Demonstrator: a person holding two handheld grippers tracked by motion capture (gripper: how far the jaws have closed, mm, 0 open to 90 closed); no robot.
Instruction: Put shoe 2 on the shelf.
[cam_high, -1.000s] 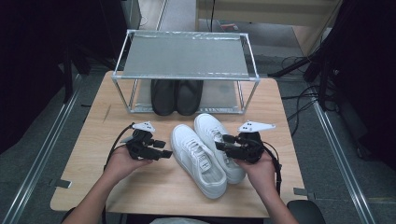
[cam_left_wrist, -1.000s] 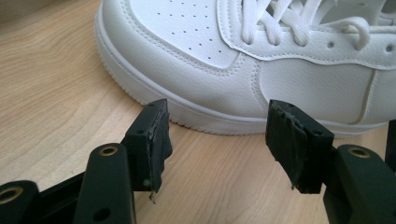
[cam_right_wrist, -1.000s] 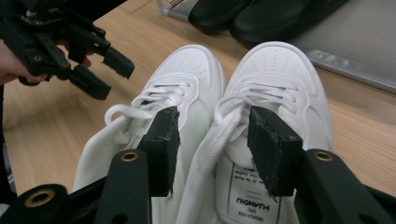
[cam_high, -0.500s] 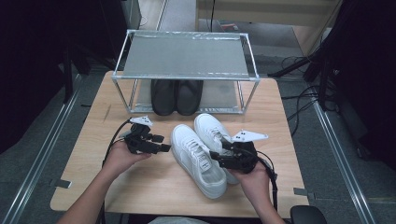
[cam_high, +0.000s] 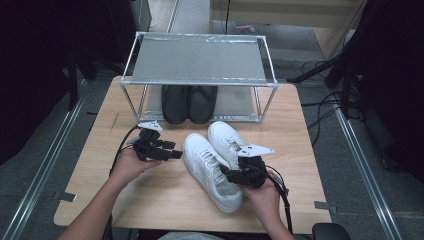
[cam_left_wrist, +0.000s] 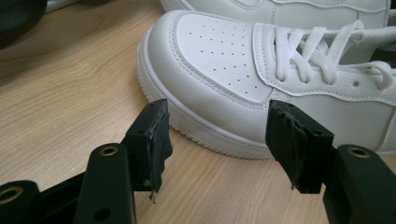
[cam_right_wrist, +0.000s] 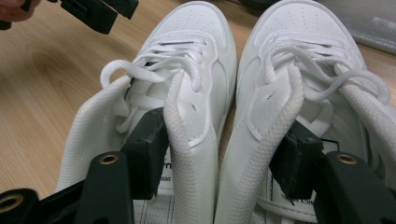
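Against the earlier frame, the left gripper (cam_high: 172, 154) at centre left of the high view has hardly moved, while the right gripper (cam_high: 226, 175) has come down and inward over the heel ends of the white sneakers (cam_high: 216, 162); its jaws have just been closing slightly after widening. In the right gripper view one jaw sits inside the left shoe's opening and the other inside the right shoe's, the two adjoining collars between them, not yet pinched. The left gripper's jaws stand apart and empty, just short of the near shoe's toe. The pair lies side by side at centre on the wooden surface (cam_high: 100, 165), long axis running from lower right to upper left, toes toward the metal rack (cam_high: 200, 60). Both are white leather, perforated toes, white laces.
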